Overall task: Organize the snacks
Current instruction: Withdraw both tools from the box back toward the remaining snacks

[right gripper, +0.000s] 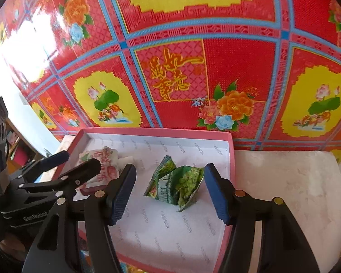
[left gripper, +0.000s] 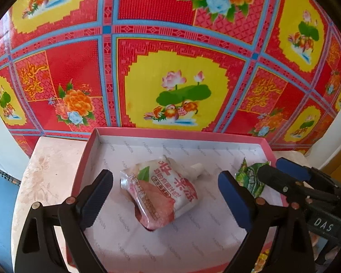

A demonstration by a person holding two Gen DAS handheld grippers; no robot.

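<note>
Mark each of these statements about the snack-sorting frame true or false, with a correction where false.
1. The white-and-red spouted drink pouch lies inside the shallow pink-rimmed cardboard box. True.
2. The left gripper is clamped on the pouch. False: its jaws stand open on either side, pads clear of it.
3. The crumpled green foil snack packet lies in the same box. True.
4. The right gripper holds the green packet off the box floor. False: the packet rests on the floor between open jaws.
5. The box sits directly on the red floral sheet. False: it rests on a pale marbled surface.
</note>
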